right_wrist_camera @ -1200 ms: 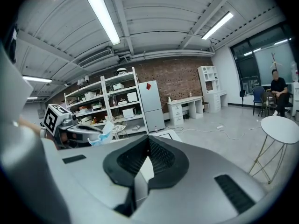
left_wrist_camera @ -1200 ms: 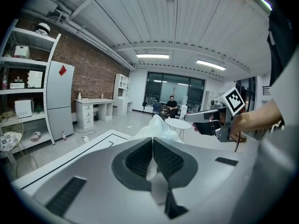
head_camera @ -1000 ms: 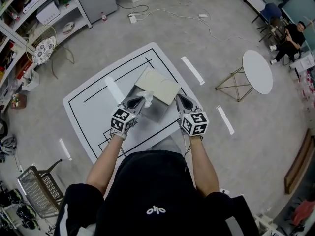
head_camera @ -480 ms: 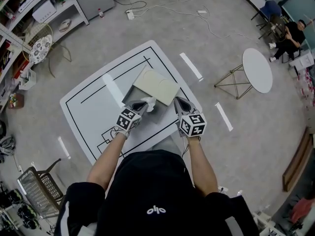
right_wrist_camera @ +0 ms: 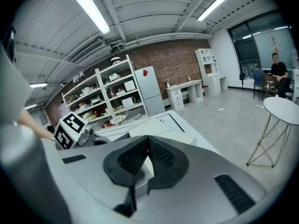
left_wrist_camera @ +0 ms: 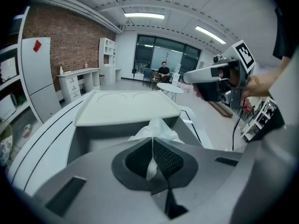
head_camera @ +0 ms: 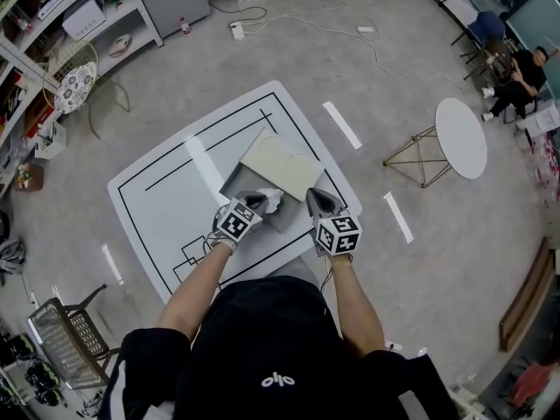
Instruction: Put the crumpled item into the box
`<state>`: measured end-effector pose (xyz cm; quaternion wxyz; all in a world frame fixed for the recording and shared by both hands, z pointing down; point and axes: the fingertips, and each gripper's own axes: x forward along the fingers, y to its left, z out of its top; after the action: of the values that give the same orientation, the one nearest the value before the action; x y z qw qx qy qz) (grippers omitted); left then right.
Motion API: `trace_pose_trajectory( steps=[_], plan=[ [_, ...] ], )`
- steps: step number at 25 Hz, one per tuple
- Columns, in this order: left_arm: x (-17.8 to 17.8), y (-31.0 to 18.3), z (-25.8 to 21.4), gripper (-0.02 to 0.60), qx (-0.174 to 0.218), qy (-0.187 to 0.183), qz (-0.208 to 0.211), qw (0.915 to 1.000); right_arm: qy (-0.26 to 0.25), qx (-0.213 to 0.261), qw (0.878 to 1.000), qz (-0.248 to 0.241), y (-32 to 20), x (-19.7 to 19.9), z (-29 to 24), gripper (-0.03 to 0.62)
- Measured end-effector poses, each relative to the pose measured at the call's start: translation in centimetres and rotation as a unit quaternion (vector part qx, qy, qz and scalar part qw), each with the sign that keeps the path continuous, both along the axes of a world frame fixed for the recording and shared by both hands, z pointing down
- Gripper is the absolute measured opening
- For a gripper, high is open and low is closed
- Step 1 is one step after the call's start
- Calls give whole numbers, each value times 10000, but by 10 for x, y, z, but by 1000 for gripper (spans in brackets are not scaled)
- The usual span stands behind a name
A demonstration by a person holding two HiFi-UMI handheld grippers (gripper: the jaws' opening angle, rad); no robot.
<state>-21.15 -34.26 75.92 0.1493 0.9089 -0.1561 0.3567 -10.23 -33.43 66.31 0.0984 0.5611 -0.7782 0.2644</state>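
Note:
A grey box [head_camera: 248, 179] with its pale lid [head_camera: 280, 163] swung open lies on a white mat [head_camera: 166, 199]. My left gripper [head_camera: 255, 201] is shut on a crumpled white item [head_camera: 273, 199] and holds it over the box's near edge. In the left gripper view the crumpled item [left_wrist_camera: 156, 129] bulges out past the closed left gripper [left_wrist_camera: 152, 143], with the box's hollow [left_wrist_camera: 96, 136] and lid [left_wrist_camera: 126, 107] just beyond. My right gripper [head_camera: 321, 201] hovers beside the box's right side, shut and empty. The right gripper [right_wrist_camera: 148, 140] looks over the lid [right_wrist_camera: 161, 129].
A round white table [head_camera: 461, 132] on a wire frame stands to the right. Shelving [head_camera: 52, 42] lines the far left, and a wire basket [head_camera: 66, 339] sits at the near left. A person [head_camera: 516, 68] sits at the far right. A cable [head_camera: 350, 33] trails over the floor.
Both grippers have come down towards the box. The left one has sunk further and tipped more steeply downward, carrying the crumpled item to the box's opening.

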Motion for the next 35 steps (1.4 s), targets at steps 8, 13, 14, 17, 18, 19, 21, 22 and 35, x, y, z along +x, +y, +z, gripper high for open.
trace_pose_trajectory(
  steps=[8,13,14,17,18,19,21,22,35],
  plan=[
    [0,-6,7,14,-35,-561,-4,9984,-26,-68,9999,-73,-5,-3,2,8],
    [3,-9,11,14,14,-751,-28,9972,-32,-86,9999,-81,-6,-2,3,8],
    [3,-9,13,14,16,-805,-37,9967,-33,-85,9999,-73,-6,-2,3,8],
    [5,-10,17,14,36,-918,-32,9958,-26,-81,9999,-54,-5,1,2,7],
    [6,-10,17,14,35,-935,-31,9956,-24,-81,10000,-47,-3,2,2,8],
    [6,-9,17,14,28,-946,-36,9955,-23,-81,10000,-39,-2,3,1,8],
    [6,-8,17,20,18,-949,-56,9955,-24,-78,10000,-14,1,4,-1,6],
    [6,-8,17,25,6,-942,-68,9955,-24,-77,10000,0,2,4,-1,6],
    [-2,-7,0,114,-9,-599,-279,9978,12,42,9999,150,15,3,-15,8]
  ],
)
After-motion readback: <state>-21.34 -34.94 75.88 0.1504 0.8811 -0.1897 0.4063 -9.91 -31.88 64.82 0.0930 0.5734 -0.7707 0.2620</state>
